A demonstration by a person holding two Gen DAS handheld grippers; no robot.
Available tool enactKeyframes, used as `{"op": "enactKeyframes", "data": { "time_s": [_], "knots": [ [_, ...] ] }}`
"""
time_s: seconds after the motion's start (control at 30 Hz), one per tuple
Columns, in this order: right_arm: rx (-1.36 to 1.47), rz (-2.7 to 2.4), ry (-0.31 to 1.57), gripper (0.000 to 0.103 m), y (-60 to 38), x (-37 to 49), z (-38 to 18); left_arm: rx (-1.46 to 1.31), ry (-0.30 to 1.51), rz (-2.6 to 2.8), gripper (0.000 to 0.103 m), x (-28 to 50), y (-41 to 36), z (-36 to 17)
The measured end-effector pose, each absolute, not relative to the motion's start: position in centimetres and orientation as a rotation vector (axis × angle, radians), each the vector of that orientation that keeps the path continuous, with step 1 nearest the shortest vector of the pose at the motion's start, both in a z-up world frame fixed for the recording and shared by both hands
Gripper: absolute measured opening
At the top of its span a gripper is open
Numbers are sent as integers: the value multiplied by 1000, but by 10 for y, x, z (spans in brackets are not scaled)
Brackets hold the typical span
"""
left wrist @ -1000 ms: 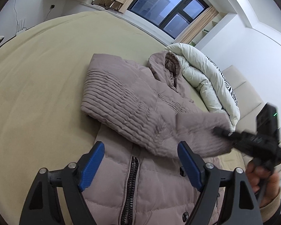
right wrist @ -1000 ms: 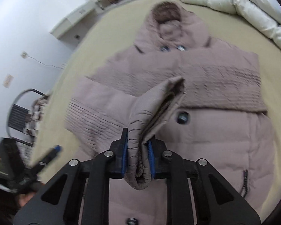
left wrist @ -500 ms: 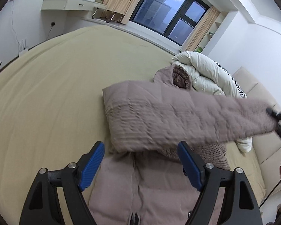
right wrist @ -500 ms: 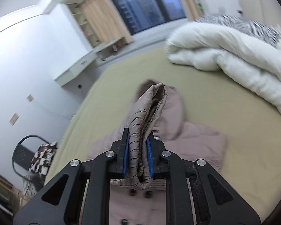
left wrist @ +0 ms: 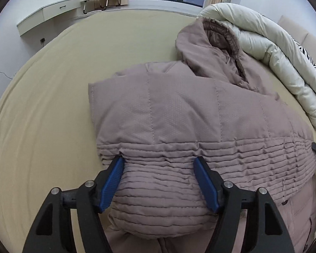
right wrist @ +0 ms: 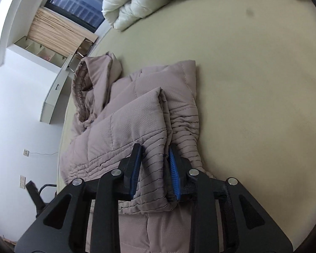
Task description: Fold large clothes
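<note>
The taupe padded coat [left wrist: 179, 113] is spread on the beige bed [left wrist: 42, 116], its lower half cut off. The left gripper [left wrist: 159, 181] has just been closing, jaws apart astride the folded sleeve [left wrist: 231, 154]. The right gripper [right wrist: 154, 168] has just been opening; whether the cuff [right wrist: 151, 158] is pinched cannot be told.

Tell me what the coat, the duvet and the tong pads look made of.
Coat: matte taupe woven shell, puffy quilted channels, likely padded or down. Duvet: cream, slightly glossy fabric, bulging, probably filled. Pads: blue, ribbed, rubber or plastic; unclear which.
</note>
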State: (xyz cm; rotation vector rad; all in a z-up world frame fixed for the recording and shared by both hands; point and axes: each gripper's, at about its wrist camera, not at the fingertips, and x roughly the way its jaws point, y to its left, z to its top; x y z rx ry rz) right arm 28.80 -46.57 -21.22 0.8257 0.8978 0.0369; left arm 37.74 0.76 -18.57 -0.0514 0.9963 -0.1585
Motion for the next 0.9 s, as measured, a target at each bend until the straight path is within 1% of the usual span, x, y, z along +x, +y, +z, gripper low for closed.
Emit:
{"op": "enactKeyframes", "data": {
  "time_s": [0.03,0.07,0.1,0.13,0.17,0.23,0.37,0.43,0.47,0.53,0.57,0.6,0.67,0.7,0.73,0.77,0.87,0.9],
  "knots": [
    [817,30,886,31,-466,276,-208,-59,998,-164,72,378,10,-186],
    [812,10,858,50,-471,267,-201,-58,1001,-170,72,378,10,-187],
    [818,-13,829,62,-477,257,-195,-51,1004,-172,73,378,9,-188],
    [846,-44,784,71,-487,250,-189,-46,1008,-174,74,378,9,-189],
    [889,-87,730,71,-498,239,-183,-45,1008,-175,74,380,8,-190],
    [898,-107,701,71,-505,229,-168,-63,1003,-169,73,375,10,-188],
    [661,-7,754,71,-459,247,-124,-131,949,-148,71,364,13,-177],
    [561,39,759,71,-424,264,-113,-101,956,-145,71,363,9,-180],
    [536,53,774,71,-411,274,-114,-65,966,-147,72,364,6,-183],
    [499,51,860,71,-389,295,-137,-72,967,-157,71,365,8,-180],
    [461,30,979,72,-378,309,-164,-86,967,-158,71,365,11,-176],
    [401,17,1051,72,-369,315,-183,-101,961,-152,71,364,15,-171],
    [230,-14,1028,73,-347,314,-180,-127,918,-149,70,359,23,-153],
    [207,-13,1027,73,-342,314,-173,-135,891,-154,70,359,25,-145],
    [227,-2,1010,73,-343,313,-163,-139,856,-164,70,360,27,-134],
    [276,19,953,73,-348,313,-147,-138,841,-177,70,367,26,-127],
    [313,27,849,73,-360,336,-112,-142,853,-225,70,405,17,-117],
    [326,47,842,73,-363,351,-105,-128,852,-230,70,422,11,-115]
  ]
}}
